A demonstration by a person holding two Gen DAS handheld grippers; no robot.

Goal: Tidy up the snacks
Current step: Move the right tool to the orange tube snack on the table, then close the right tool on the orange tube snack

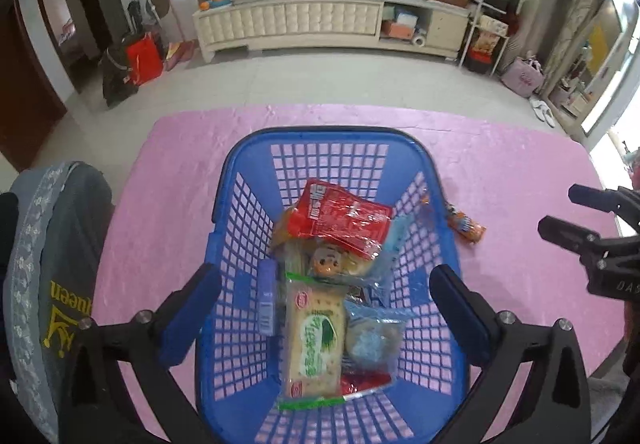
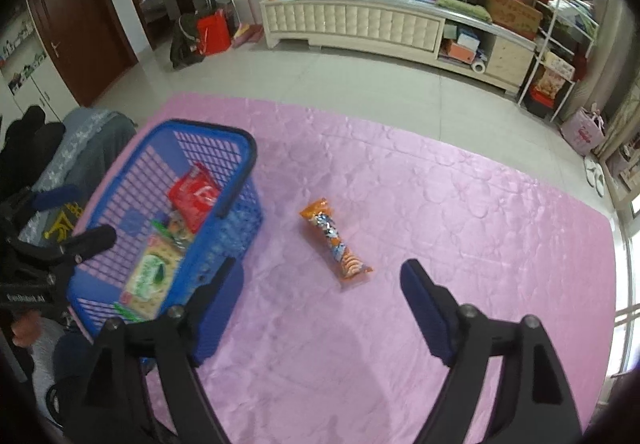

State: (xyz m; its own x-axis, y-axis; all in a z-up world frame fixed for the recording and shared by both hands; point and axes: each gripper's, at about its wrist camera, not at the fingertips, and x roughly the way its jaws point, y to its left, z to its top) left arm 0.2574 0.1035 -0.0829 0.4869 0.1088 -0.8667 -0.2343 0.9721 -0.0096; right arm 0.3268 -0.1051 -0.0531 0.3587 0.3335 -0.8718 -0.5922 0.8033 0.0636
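A blue plastic basket (image 1: 248, 204) stands on the pink tablecloth (image 1: 168, 180) and holds several snack packs: a red bag (image 1: 344, 218), a green-and-white cracker pack (image 1: 316, 340) and a blue-wrapped pastry (image 1: 374, 336). My left gripper (image 1: 326, 304) is open and empty above the basket. An orange snack tube (image 2: 336, 244) lies on the cloth to the right of the basket (image 2: 236, 220); it also shows in the left wrist view (image 1: 466, 226). My right gripper (image 2: 320, 296) is open and empty, just short of the tube.
A grey chair back (image 1: 52, 276) with yellow print stands at the table's left edge. The pink cloth (image 2: 480, 244) stretches to the right of the tube. Beyond the table are a tiled floor, a long white cabinet (image 1: 320, 20) and a shelf rack.
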